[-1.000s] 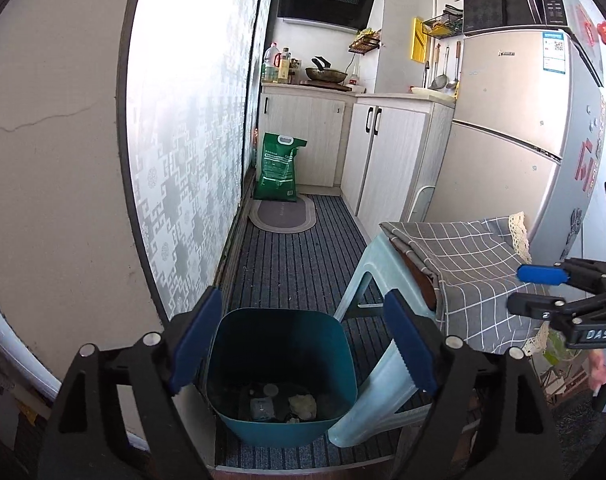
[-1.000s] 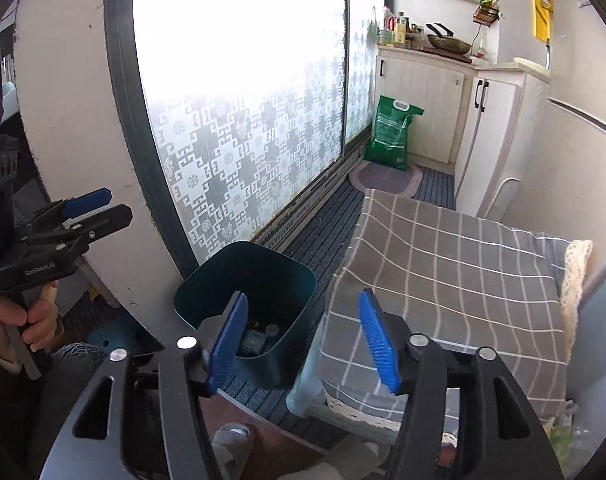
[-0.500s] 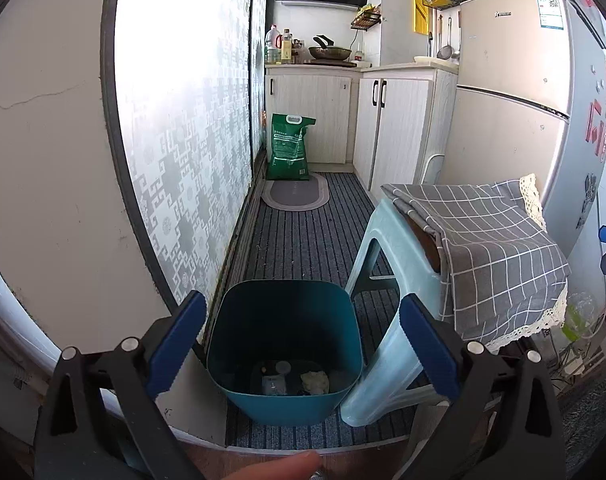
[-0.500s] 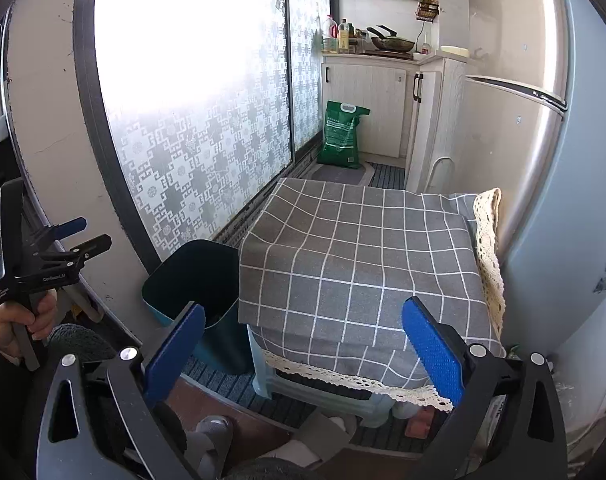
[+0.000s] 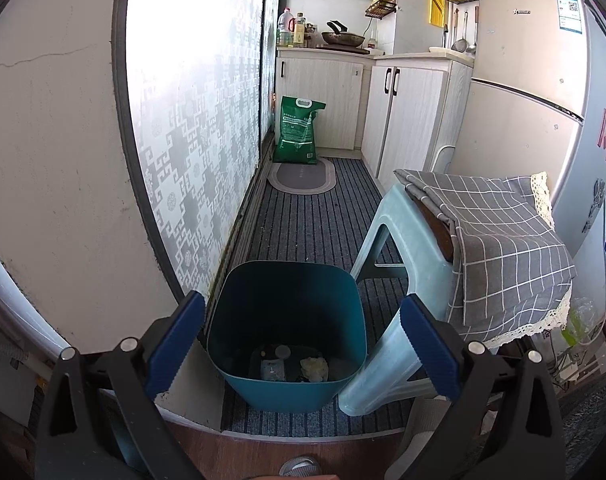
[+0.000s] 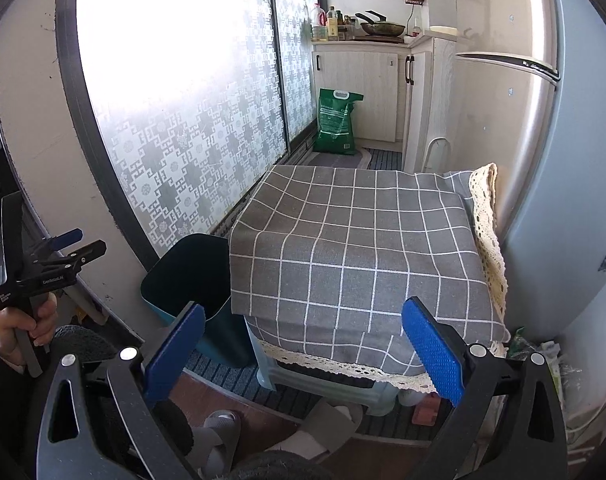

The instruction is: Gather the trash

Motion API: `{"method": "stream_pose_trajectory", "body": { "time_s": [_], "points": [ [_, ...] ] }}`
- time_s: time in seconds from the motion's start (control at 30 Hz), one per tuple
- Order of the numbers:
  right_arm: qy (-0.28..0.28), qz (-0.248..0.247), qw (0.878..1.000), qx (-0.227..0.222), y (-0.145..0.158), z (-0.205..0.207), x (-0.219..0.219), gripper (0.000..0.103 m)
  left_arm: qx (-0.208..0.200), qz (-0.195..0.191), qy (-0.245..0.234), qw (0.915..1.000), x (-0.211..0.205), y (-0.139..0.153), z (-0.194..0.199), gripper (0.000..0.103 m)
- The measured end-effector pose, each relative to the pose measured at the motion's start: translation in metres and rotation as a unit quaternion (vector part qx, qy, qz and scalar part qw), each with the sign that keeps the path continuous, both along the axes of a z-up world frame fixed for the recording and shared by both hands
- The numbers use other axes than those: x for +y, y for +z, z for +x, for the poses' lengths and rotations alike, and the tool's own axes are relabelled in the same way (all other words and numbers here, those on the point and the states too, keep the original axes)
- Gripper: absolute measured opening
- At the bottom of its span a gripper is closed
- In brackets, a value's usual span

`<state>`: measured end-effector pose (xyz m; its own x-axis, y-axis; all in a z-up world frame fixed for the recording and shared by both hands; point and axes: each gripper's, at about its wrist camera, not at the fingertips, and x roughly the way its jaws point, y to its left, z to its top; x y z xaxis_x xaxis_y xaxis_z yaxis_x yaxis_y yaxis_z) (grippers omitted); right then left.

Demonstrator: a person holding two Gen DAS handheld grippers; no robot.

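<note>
In a narrow kitchen, a person holds two grippers over a teal bin (image 5: 287, 320) that stands on the striped floor mat (image 5: 315, 220) against the frosted sliding door (image 5: 199, 128). The left gripper (image 5: 301, 336) hangs just above the bin's near rim, its blue fingers (image 5: 175, 338) spread wide and gripping nothing; its jaws have just been opening. At the bottom of the bin lie the trash: a crumpled yellowish wad (image 5: 314, 367), a small white packet (image 5: 273, 369) and a round lid-like piece (image 5: 282, 351). The right gripper (image 6: 303, 354), its jaws also just opened and empty, faces a pale plastic stool (image 5: 399, 264) draped in a grey checked cloth (image 6: 359, 256), which stands just beside the bin and close to the fridge (image 6: 559, 140). A green sack (image 5: 299, 130) leans against the far cabinets (image 5: 407, 104).
</note>
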<state>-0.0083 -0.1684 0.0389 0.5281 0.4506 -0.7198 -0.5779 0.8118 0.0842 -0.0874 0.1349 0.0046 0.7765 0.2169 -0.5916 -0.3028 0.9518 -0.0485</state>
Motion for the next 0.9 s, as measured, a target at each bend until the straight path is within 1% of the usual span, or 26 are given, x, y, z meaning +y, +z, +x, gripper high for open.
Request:
{"method": "stream_pose_trajectory", "body": {
  "time_s": [0.37,0.57,0.9],
  "points": [
    [0.000,-0.004,1.000,-0.003,0.0001,-0.0014,0.0016,0.100,0.002,0.007,-0.013,0.9999,-0.0049,-0.0003,0.0018,0.099],
    [0.000,-0.006,1.000,-0.004,0.0002,-0.0019,0.0024,0.100,0.003,0.000,-0.010,0.9999,-0.0019,-0.0011,0.0021,0.099],
    [0.000,-0.006,1.000,-0.004,0.0004,-0.0019,0.0023,0.100,0.001,0.002,-0.010,0.9999,-0.0034,-0.0010,0.0014,0.099]
  ]
}}
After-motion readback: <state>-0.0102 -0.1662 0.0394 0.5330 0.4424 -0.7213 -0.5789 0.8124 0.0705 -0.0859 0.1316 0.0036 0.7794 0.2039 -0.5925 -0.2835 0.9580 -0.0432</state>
